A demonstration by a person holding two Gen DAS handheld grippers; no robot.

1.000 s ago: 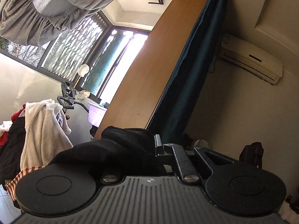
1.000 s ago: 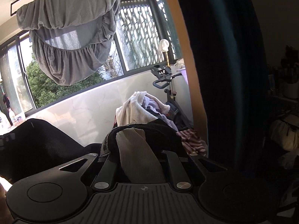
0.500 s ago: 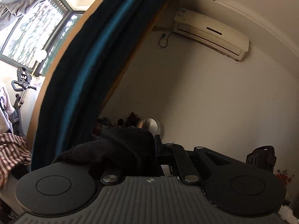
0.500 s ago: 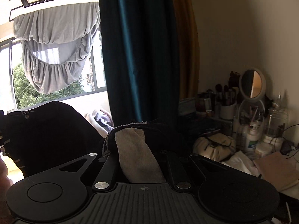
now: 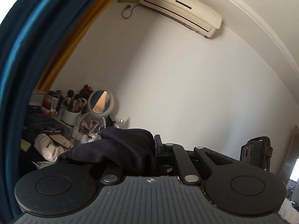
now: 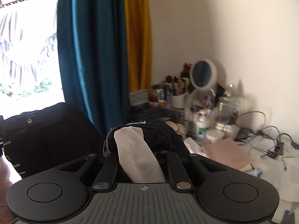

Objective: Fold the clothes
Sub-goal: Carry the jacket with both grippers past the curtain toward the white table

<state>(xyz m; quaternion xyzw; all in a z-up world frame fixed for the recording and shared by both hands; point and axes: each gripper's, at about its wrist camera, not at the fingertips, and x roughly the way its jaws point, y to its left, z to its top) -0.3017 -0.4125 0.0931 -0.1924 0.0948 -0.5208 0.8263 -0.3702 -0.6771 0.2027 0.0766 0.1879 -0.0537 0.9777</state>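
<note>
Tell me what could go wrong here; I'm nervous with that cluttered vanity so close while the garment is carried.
The black garment hanging from both grippers could sweep the bottles and round mirror off the dresser. It might also snag the loose cables.

Daylit room, strong fisheye bend, some motion smear.
Window (image 6: 24,43) at 10 o'clock in right view blows out white; clutter at 3 o'clock streaks; left view dimmer, wall (image 5: 177,78) softly shaded, corners dark.
</note>
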